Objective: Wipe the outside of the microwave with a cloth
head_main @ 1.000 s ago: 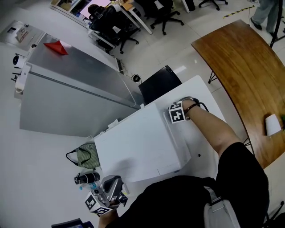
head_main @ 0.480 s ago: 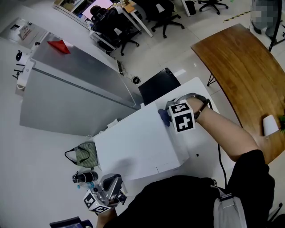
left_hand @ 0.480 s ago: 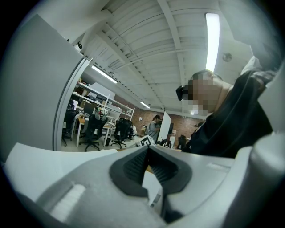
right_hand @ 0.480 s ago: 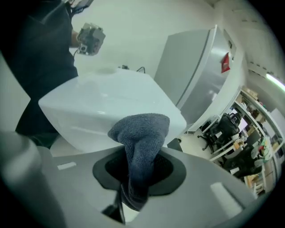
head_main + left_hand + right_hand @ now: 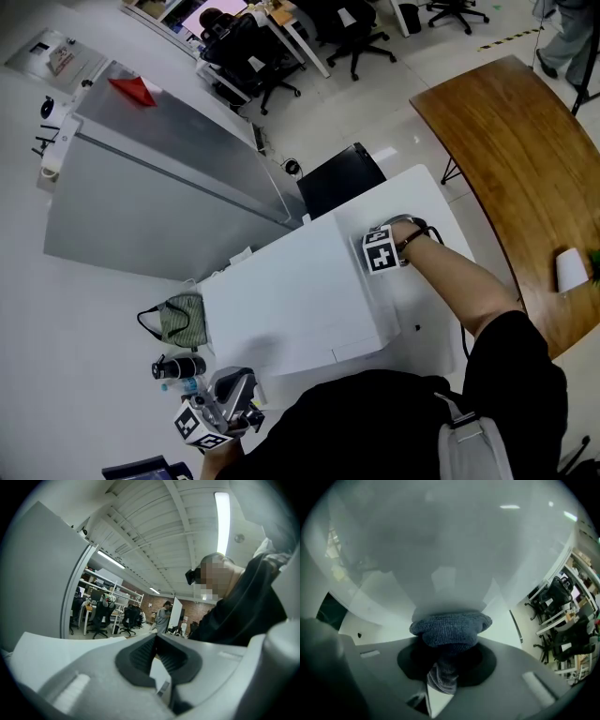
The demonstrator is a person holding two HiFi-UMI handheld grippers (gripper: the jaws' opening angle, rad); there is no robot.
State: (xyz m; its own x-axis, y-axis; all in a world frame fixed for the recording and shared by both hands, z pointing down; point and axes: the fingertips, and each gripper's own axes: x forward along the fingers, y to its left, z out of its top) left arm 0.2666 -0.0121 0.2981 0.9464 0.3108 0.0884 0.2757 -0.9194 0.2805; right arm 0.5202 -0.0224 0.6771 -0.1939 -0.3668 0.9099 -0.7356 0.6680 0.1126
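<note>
The white microwave (image 5: 281, 300) stands on a white table (image 5: 433, 211), seen from above in the head view. My right gripper (image 5: 375, 253) is down at the microwave's right side, near its back corner. It is shut on a blue-grey knitted cloth (image 5: 450, 631), and the cloth's bunched end presses against the microwave's white wall (image 5: 440, 550). In the head view the cloth is hidden behind the gripper. My left gripper (image 5: 220, 417) hangs low at the front left, away from the microwave, close to my body. Its jaws (image 5: 155, 641) are shut with nothing between them.
A green bag (image 5: 183, 321) and a dark bottle (image 5: 178, 367) lie left of the microwave. A grey partition (image 5: 159, 187) rises behind it, with a black case (image 5: 337, 178) at the back. A curved wooden table (image 5: 506, 150) with a white cup (image 5: 570, 270) stands to the right.
Half a second ago my right gripper was up at the microwave's top right edge with the cloth showing; it has gone back down along the right side. The left gripper has barely moved.
</note>
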